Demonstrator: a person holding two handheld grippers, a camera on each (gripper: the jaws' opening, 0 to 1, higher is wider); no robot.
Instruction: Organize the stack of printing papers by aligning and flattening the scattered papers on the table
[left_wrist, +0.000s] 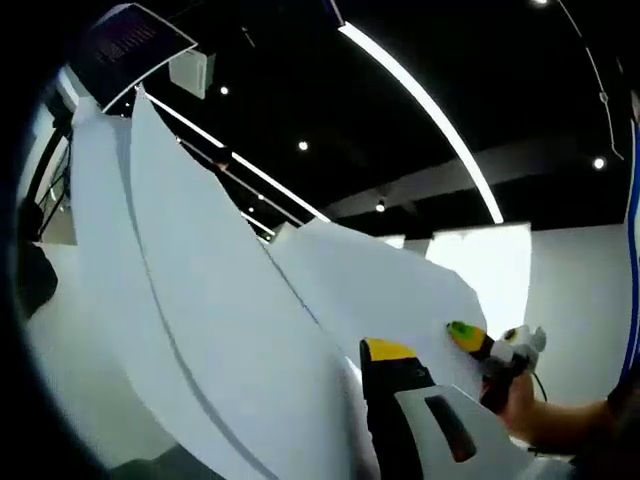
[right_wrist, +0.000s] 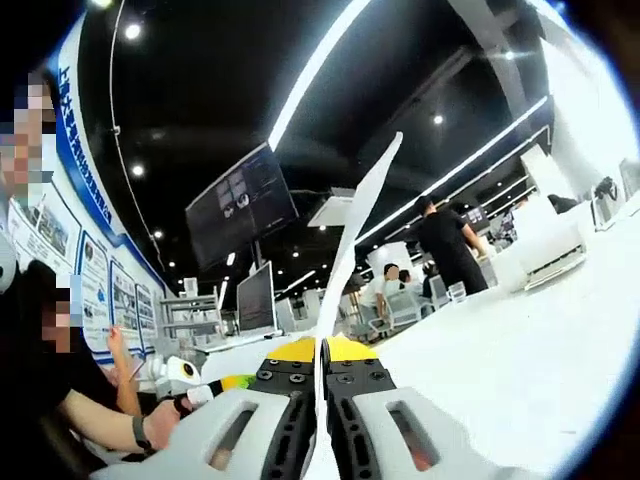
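- Left gripper view: the papers (left_wrist: 230, 340) are being held up off the table, fanned across the view against the dark ceiling, with their edges staggered rather than flush. One yellow-tipped jaw of the left gripper (left_wrist: 385, 352) is being shown against the sheets; its partner is being hidden behind them, so a pinch on the papers is being judged likely, though how far the jaws are apart cannot be told. The right gripper (left_wrist: 490, 350) is being seen at the stack's far edge, held by a hand (left_wrist: 525, 405).
- Right gripper view: the papers (right_wrist: 355, 230) are being seen edge-on as a thin curved sheet rising from between the right gripper (right_wrist: 322, 352) jaws, which are being pressed together on it. The table (right_wrist: 520, 350) is being shown below; a wall monitor (right_wrist: 240, 205) and people behind.
- Progress: the sheets are being gathered, but aligning and flattening are judged not yet done.
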